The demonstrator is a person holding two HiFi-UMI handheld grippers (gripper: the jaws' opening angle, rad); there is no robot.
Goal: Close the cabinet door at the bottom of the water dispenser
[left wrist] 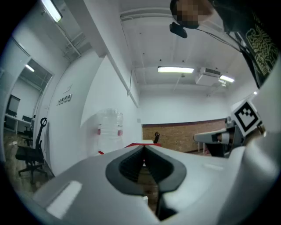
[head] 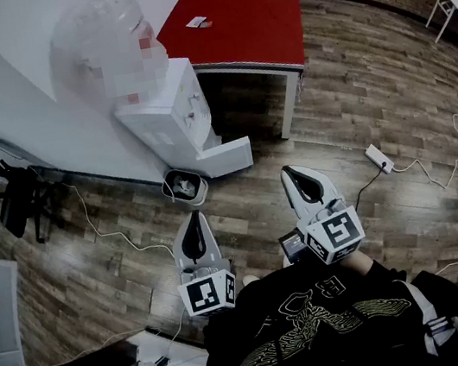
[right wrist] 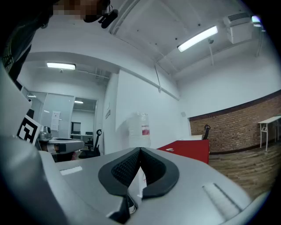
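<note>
My left claw (head: 193,221) and right claw (head: 295,177) are hovering level just ahead of my dark shirt (head: 325,327). Both are keeping their jaws pressed together at the tips and are pinching nothing. Ahead of them a band of bare wooden floor (head: 243,210) is lying open, with only a small waste bin (head: 185,186) standing at its far edge, just beside the water dispenser (head: 166,114). The cabinet door (head: 229,157) at the dispenser's foot is standing swung out, its free edge reaching toward the leg of the red table (head: 244,17). It seems to be hanging wide, though its hinge side is hard to read from above. A power strip (head: 380,158) is lying on the floor to my right, well apart from the door.
</note>
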